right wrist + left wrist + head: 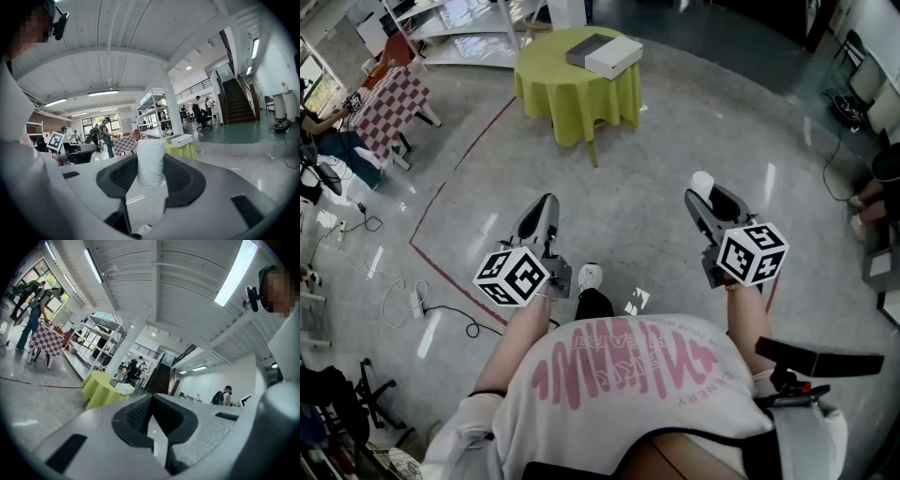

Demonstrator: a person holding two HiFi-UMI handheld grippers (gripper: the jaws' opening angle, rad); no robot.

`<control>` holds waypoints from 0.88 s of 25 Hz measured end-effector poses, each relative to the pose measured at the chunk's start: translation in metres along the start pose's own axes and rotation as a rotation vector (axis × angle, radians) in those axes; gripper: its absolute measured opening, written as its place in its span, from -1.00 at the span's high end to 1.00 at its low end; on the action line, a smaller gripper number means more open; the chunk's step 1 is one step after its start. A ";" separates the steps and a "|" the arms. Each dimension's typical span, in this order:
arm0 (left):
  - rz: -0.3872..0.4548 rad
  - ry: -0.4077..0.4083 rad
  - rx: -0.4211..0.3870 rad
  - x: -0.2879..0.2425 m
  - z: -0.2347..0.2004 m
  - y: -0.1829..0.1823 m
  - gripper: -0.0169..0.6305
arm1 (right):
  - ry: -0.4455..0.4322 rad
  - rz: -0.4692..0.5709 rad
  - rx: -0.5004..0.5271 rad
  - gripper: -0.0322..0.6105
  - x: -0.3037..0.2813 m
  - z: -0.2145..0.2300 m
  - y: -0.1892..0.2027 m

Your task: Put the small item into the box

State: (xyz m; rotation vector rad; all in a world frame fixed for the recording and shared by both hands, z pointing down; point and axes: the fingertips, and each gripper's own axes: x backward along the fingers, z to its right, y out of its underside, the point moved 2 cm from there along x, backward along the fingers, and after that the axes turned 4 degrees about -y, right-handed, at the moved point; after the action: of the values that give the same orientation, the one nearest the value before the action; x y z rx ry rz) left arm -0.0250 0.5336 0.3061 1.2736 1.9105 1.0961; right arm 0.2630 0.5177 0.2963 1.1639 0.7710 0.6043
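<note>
A round table with a yellow-green cloth [577, 89] stands a few steps ahead on the floor, and a flat white box [604, 54] lies on it. Both grippers are held at waist height, well short of the table. My right gripper [704, 193] is shut on a small white cylinder-shaped item [702, 181], which stands upright between the pads [151, 161]. Beyond it the right gripper view shows the box [181, 139] in the distance. My left gripper [547, 202] is shut with nothing in it [151, 397]. The left gripper view shows the table [99, 389] far off.
A table with a red-checked cloth [394, 101] stands far left, with people near it. Red tape lines [441, 192] and cables with a power strip [414, 302] lie on the floor at left. White shelving [455, 23] is behind the round table. Equipment sits at the right edge [881, 262].
</note>
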 end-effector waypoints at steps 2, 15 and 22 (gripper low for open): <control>0.005 -0.026 -0.004 -0.006 -0.004 -0.001 0.92 | 0.000 -0.005 0.003 0.37 -0.006 0.002 0.000; -0.004 -0.012 -0.023 -0.016 -0.008 -0.003 0.92 | -0.014 -0.009 -0.039 0.37 -0.023 0.008 -0.003; 0.015 -0.041 -0.004 -0.041 -0.039 -0.002 0.92 | -0.006 -0.054 -0.043 0.37 -0.059 0.028 0.002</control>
State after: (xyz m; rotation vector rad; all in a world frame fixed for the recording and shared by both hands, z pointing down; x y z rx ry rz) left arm -0.0425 0.4829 0.3244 1.3005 1.8707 1.0720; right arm 0.2495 0.4574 0.3163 1.1015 0.7780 0.5702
